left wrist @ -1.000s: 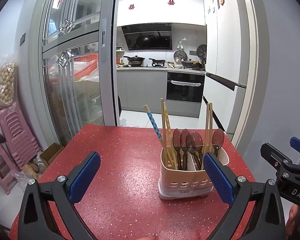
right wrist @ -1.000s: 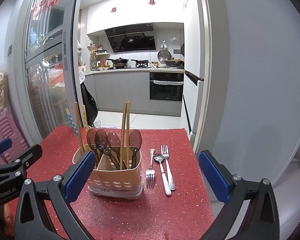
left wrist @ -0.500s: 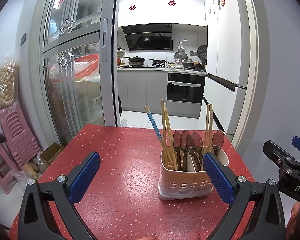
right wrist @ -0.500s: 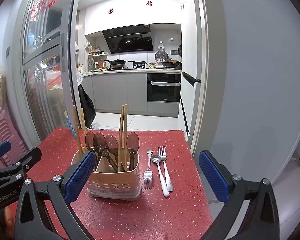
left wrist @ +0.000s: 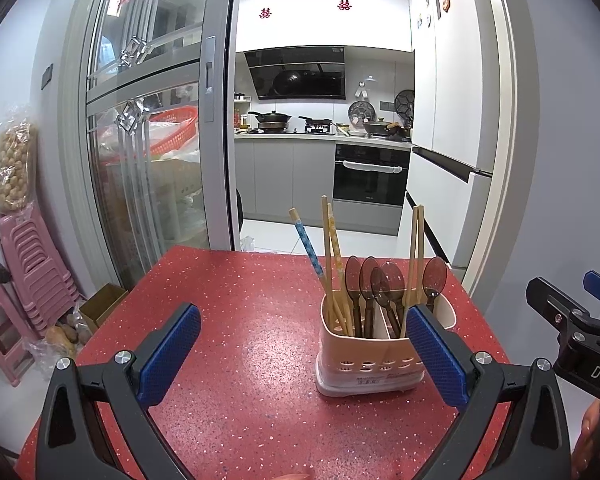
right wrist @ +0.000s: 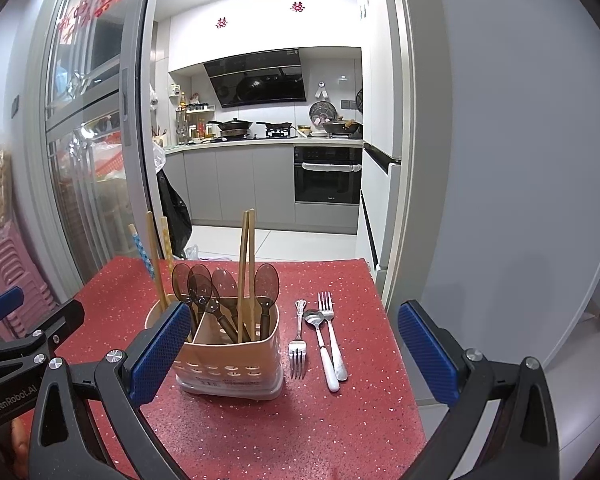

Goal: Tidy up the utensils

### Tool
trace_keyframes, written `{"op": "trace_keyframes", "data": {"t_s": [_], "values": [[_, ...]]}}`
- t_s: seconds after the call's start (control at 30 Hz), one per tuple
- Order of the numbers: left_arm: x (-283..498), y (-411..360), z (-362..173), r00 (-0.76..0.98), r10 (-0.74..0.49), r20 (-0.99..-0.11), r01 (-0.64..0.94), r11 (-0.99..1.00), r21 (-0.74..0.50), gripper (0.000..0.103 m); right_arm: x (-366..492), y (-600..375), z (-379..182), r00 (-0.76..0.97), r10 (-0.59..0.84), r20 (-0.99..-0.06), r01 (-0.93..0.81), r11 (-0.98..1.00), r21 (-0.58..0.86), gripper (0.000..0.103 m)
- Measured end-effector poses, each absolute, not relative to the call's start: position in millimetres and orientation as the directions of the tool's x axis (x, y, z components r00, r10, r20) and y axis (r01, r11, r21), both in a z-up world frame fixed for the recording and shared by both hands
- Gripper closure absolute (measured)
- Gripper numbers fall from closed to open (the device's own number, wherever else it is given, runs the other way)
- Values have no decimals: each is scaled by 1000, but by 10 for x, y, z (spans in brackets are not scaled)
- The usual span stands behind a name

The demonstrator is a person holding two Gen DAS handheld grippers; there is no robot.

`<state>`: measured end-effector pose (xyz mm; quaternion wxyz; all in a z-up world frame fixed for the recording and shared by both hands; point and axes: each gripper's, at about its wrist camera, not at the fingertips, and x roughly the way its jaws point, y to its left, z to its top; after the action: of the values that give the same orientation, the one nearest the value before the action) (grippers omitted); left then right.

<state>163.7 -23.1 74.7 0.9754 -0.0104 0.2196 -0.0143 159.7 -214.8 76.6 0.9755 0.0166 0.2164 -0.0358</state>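
The left gripper point(left wrist: 302, 354) is spread wide and holds nothing; its blue pads point(left wrist: 168, 354) stand well apart above the red table point(left wrist: 236, 304), touching neither it nor anything on it. The right gripper point(right wrist: 294, 354) is likewise spread wide and empty, hovering over the near part of the same table. Both point forward toward the kitchen, level with each other, the left one seen at the left edge of the right wrist view and the right one at the right edge of the left wrist view. A bit of a hand point(left wrist: 592, 444) shows behind the right gripper's frame.

A beige holder point(right wrist: 230, 360) stands upright on the table between the two grippers' lines of sight. Wooden chopsticks point(right wrist: 246, 272) and dark plastic spoons point(right wrist: 224, 284) stand in its compartments. Just beside it on the right lie a fork point(right wrist: 298, 340), a metal spoon point(right wrist: 320, 344) and a second fork point(right wrist: 332, 332), flat on the table, side by side, the spoon touching the second fork.
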Motion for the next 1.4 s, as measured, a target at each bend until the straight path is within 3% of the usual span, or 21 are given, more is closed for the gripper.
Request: {"op": "trace_keyframes", "data": {"t_s": [1.4], "values": [[1672,-201,703,895,-34,-446,22,999,-30,0,1567,-2131,746,902,-58,-429,72,997,16,0]]}}
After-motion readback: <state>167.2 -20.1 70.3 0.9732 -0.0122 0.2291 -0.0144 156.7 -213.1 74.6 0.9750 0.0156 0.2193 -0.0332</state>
